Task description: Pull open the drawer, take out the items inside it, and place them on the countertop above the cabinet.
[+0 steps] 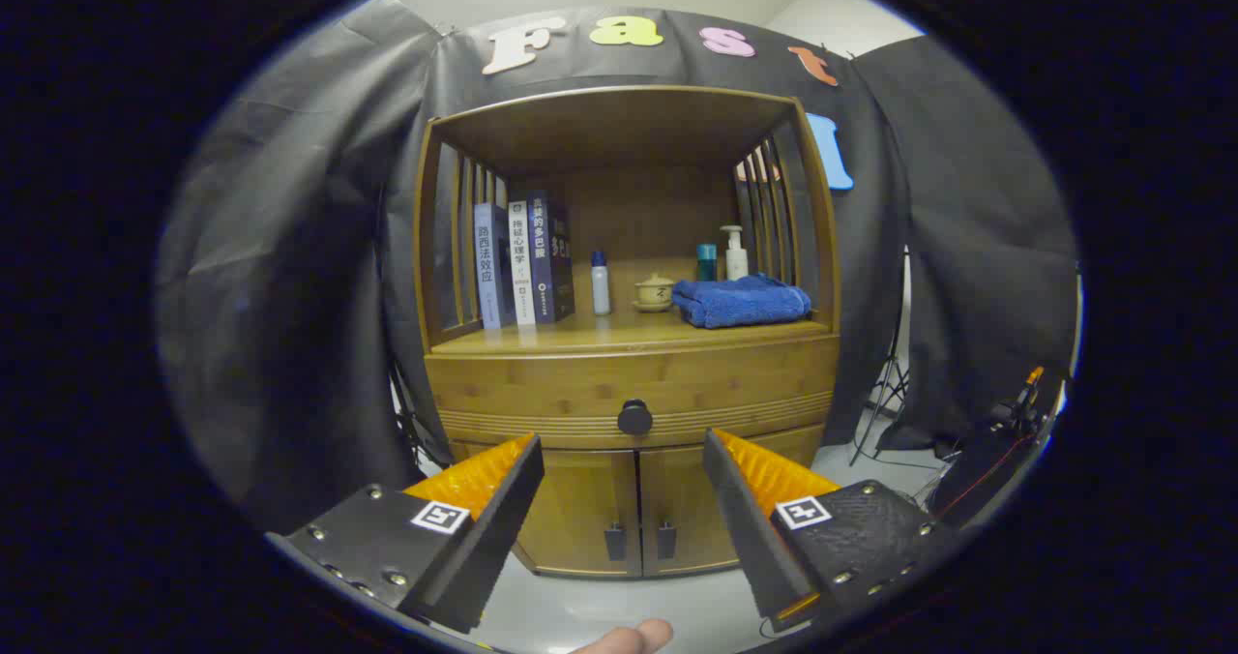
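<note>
Hand-held gripper fingers are standing spread apart, gripping nothing, well short of a wooden cabinet that is standing against the booth's black cloth wall. Beyond the fingers, the drawer is sitting closed, its round dark knob showing between the fingertips and above the two lower doors. On the counter above, three books are standing upright, a folded blue towel is lying on the opposite side, and a small bottle and lidded cup are sitting between them.
</note>
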Motion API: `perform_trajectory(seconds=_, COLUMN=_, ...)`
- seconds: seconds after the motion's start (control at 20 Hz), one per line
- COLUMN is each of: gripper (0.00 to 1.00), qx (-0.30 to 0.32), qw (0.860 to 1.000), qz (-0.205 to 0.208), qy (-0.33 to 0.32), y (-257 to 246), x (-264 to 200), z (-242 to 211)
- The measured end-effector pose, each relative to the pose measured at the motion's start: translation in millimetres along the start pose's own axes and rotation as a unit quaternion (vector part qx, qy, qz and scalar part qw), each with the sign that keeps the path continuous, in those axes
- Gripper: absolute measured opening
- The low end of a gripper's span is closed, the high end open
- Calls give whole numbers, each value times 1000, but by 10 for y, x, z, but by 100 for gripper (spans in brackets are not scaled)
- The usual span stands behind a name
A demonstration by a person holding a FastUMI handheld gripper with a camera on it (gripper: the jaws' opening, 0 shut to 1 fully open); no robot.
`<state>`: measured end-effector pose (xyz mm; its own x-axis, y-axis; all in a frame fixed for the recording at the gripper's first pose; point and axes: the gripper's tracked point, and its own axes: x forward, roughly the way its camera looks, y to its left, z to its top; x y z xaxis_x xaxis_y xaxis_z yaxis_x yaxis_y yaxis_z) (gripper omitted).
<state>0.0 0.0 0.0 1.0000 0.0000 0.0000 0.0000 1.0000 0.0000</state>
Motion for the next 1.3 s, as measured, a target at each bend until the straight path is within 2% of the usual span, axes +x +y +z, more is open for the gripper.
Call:
perform_trajectory(seconds=0.8, gripper=99, qx=-2, qw=1000, qz=-12, qy=-7, y=-76, x=81, z=-5)
perform_trajectory(seconds=1.1, gripper=99, qx=-20, qw=1000, qz=-13, qy=-15, y=-101, x=454, z=23)
perform_trajectory(seconds=1.3, gripper=99, qx=-11, qw=1000, qz=-13, qy=-15, y=-107, x=777, z=-23)
